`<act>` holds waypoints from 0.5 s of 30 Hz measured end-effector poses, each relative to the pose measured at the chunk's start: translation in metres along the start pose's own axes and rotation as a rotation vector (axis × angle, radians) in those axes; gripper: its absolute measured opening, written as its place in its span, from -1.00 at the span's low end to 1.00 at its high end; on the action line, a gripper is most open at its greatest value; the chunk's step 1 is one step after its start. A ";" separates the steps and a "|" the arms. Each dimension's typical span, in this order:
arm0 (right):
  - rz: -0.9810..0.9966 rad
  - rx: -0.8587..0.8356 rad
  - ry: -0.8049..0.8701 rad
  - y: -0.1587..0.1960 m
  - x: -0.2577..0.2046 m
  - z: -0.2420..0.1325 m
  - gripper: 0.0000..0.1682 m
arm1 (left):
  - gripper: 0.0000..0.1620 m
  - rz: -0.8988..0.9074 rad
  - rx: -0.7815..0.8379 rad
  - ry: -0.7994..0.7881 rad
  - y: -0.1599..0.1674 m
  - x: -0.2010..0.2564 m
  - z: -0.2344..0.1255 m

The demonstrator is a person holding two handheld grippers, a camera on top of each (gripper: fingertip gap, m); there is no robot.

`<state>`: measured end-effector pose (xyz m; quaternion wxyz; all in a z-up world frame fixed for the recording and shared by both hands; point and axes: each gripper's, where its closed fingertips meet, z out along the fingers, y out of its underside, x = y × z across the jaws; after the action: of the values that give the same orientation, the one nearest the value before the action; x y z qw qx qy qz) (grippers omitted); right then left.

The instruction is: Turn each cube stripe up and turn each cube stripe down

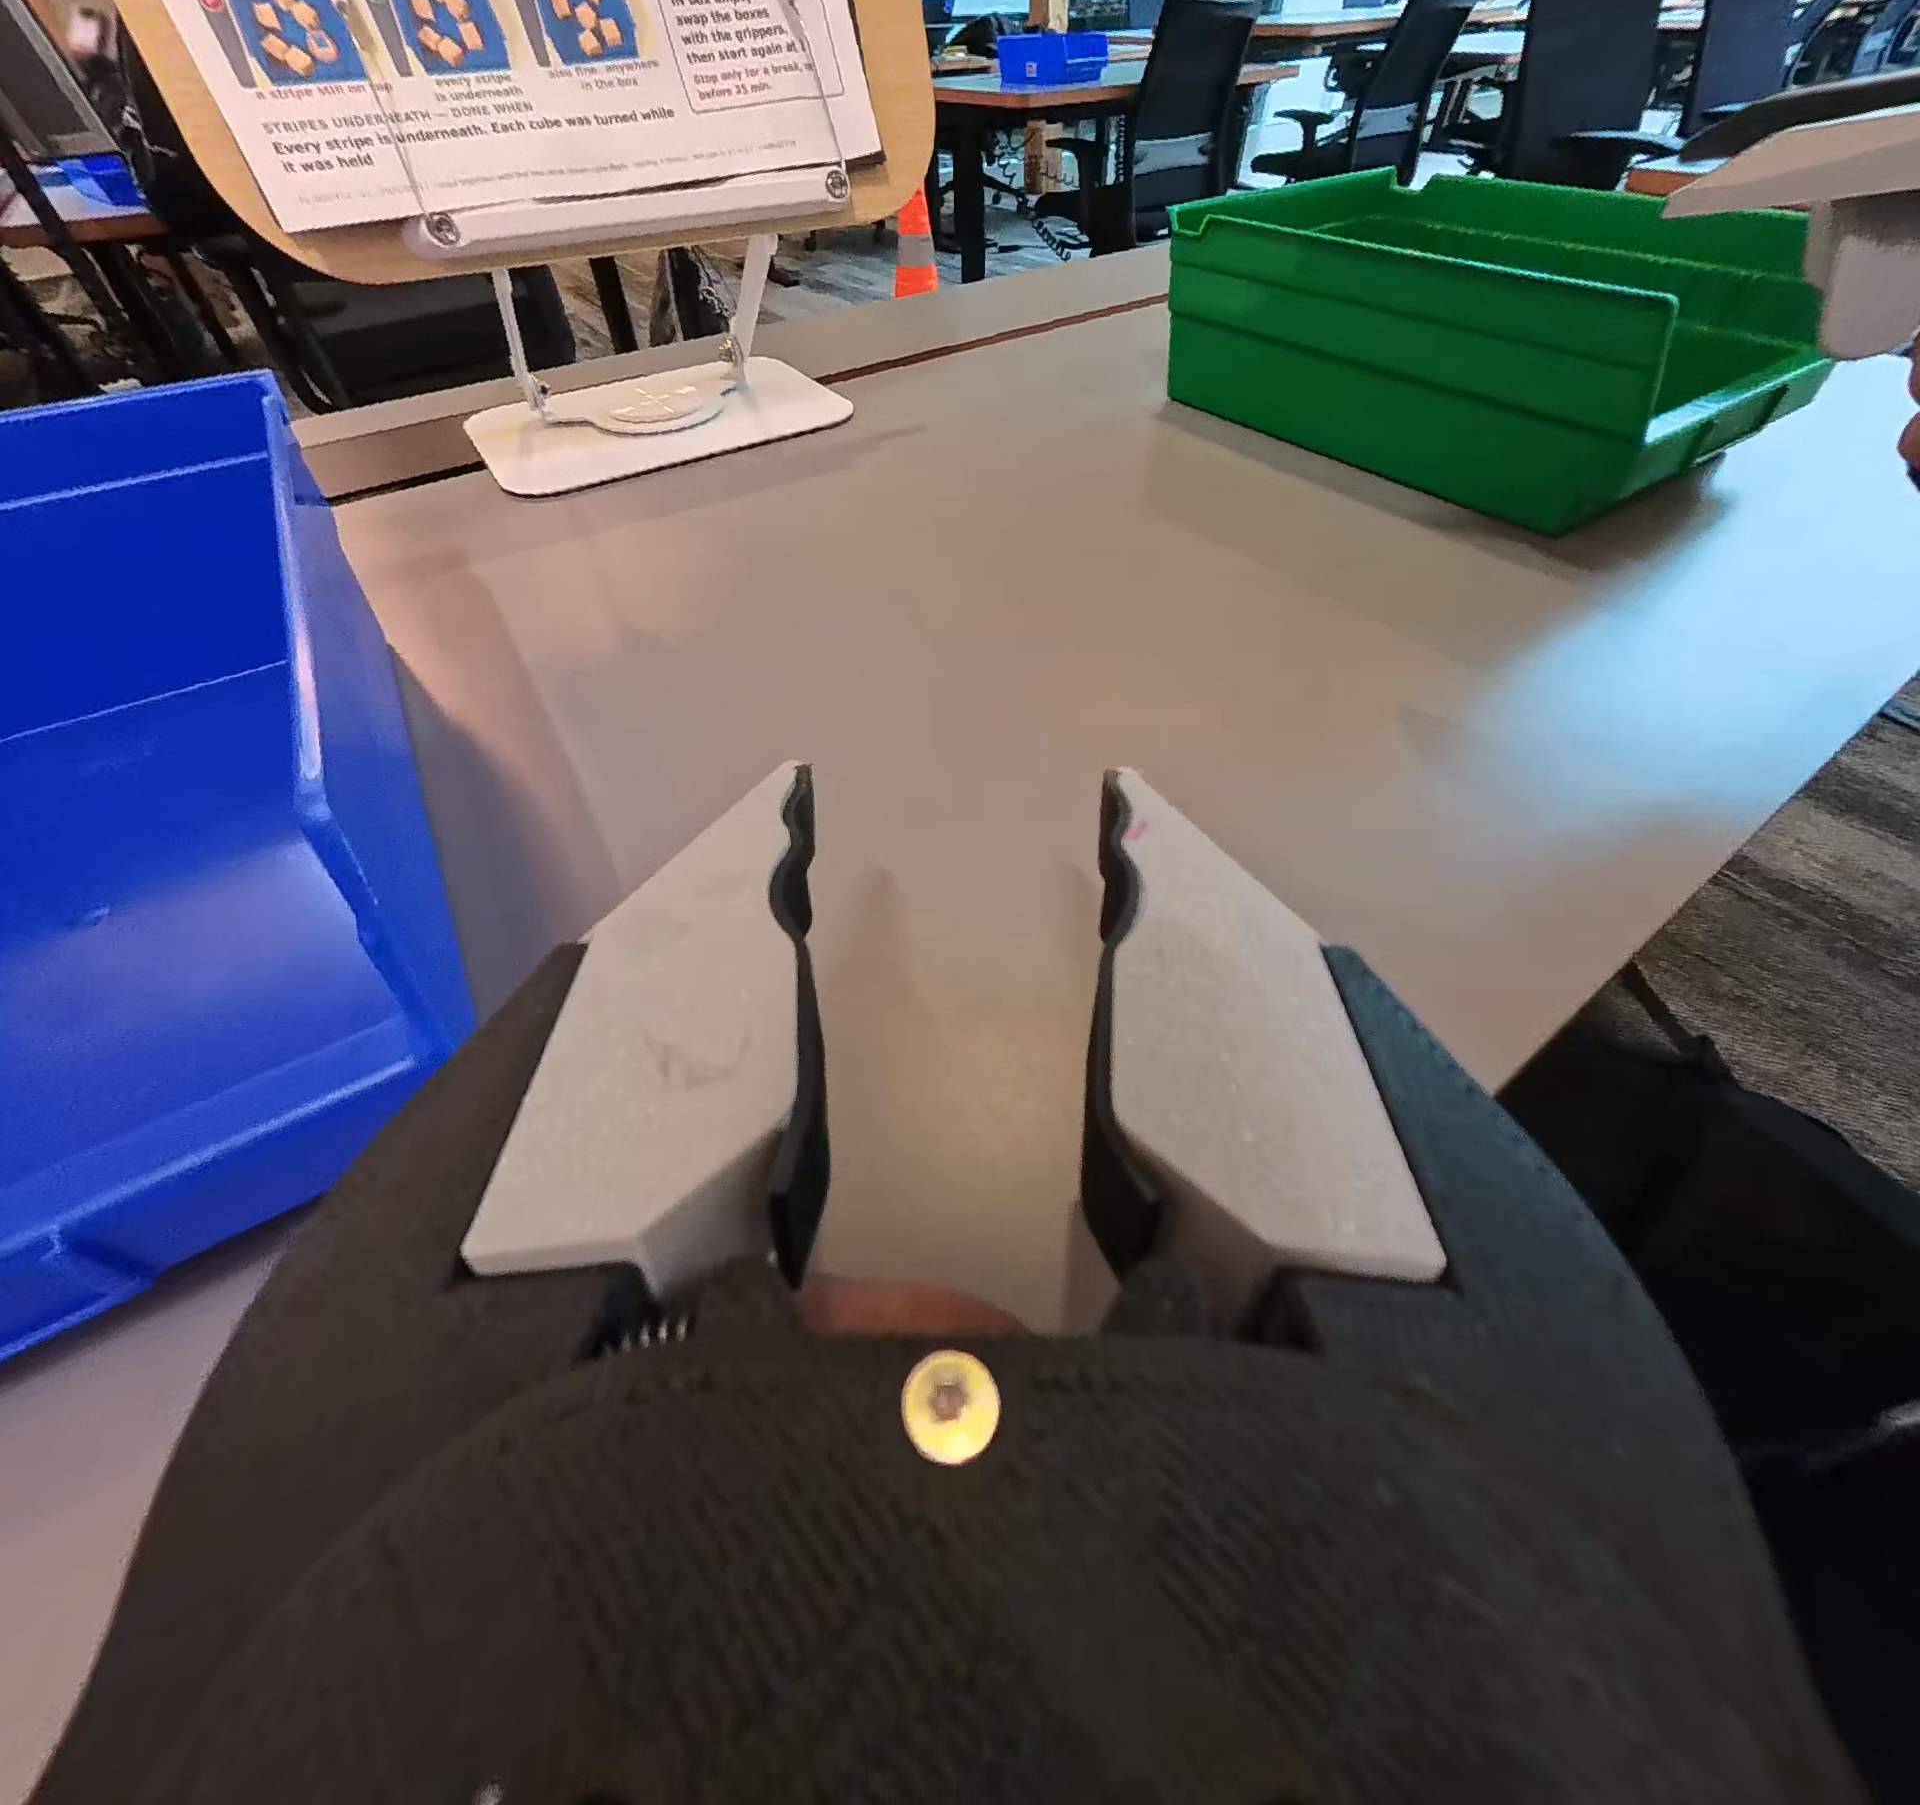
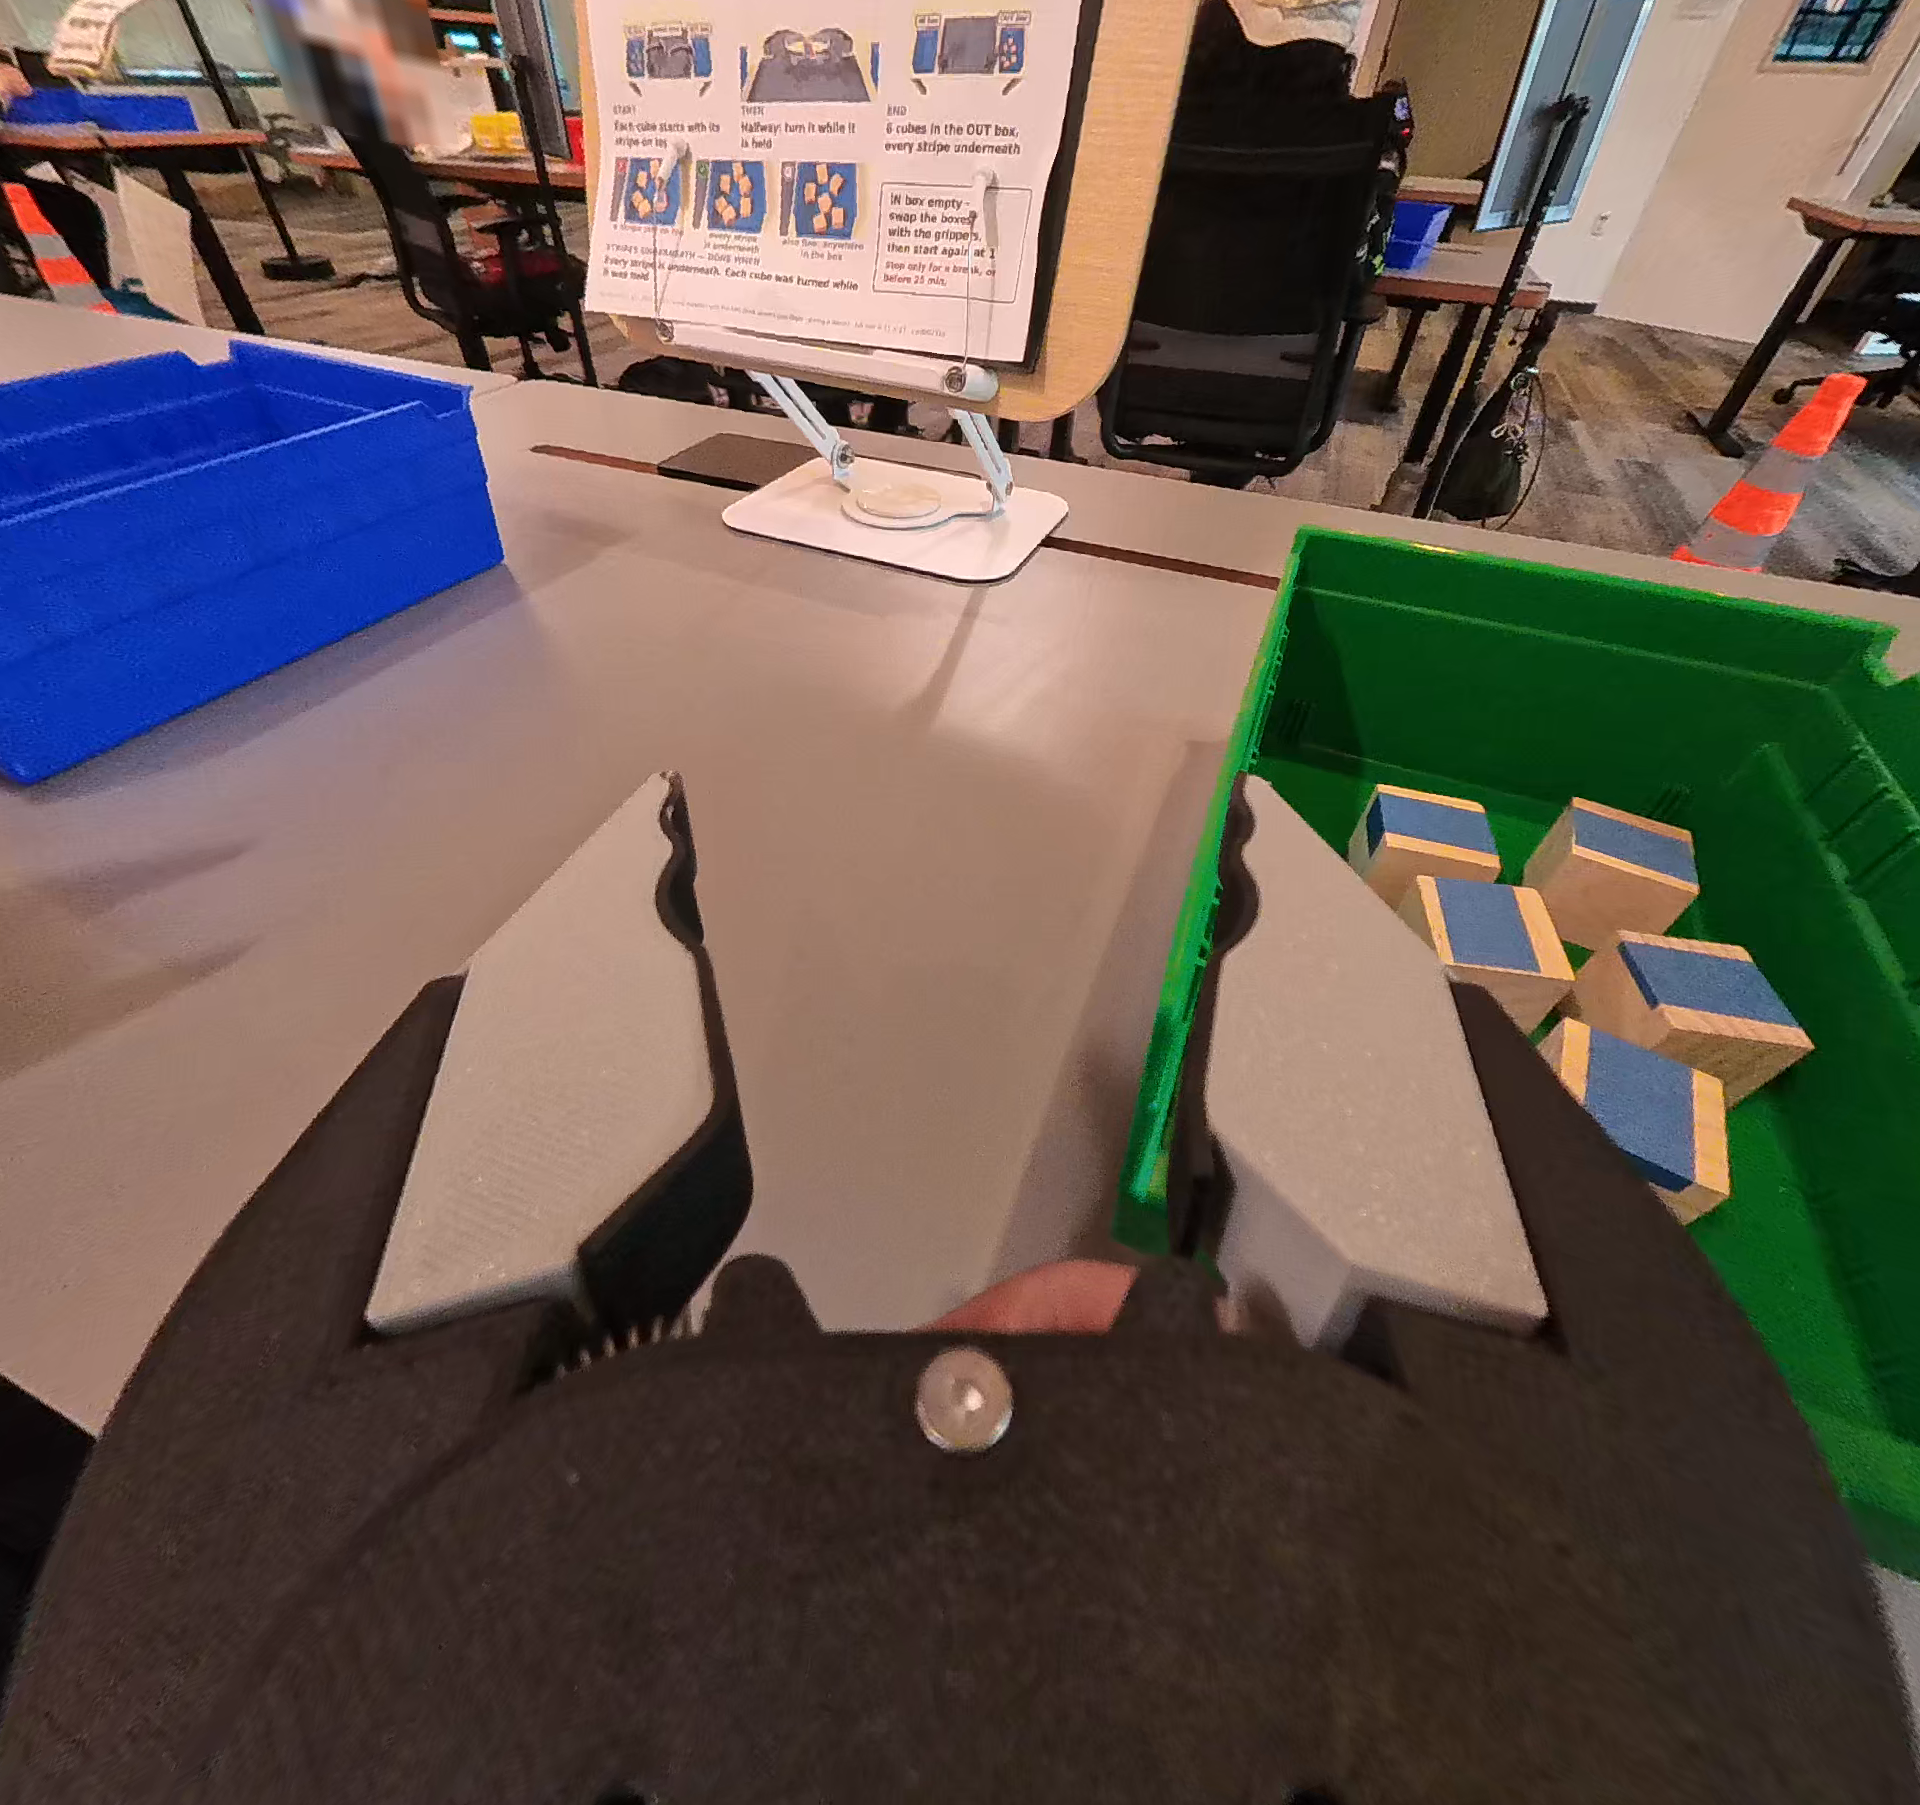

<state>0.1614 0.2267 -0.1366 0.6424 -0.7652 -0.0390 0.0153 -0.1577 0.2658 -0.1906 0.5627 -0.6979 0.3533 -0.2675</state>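
Showing only rightward: striped cubes (image 2: 1579, 966)

A grey table (image 2: 831, 737) carries everything. A white stand base (image 2: 896, 521) sits at its far middle; the blue bin (image 2: 239, 550) rests on the tabletop left of that base, the green bin (image 2: 1558, 654) right of it, both well apart from it

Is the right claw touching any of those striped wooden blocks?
Apart. In the right wrist view the right claw is open over bare table; the blocks lie in the green bin.
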 end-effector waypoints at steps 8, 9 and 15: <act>0.009 -0.018 0.023 0.005 0.013 -0.002 0.17 | -0.34 0.005 -0.016 -0.006 0.004 -0.005 0.007; 0.016 -0.018 0.023 0.006 0.014 -0.004 0.17 | -0.34 0.006 -0.017 -0.007 0.004 -0.006 0.007; 0.012 -0.027 0.037 0.010 0.017 -0.008 0.17 | -0.33 0.006 -0.012 -0.004 0.001 -0.006 0.009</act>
<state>0.1793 0.2188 -0.1444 0.6326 -0.7741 -0.0226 0.0045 -0.1549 0.2760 -0.1934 0.5601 -0.7008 0.3556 -0.2622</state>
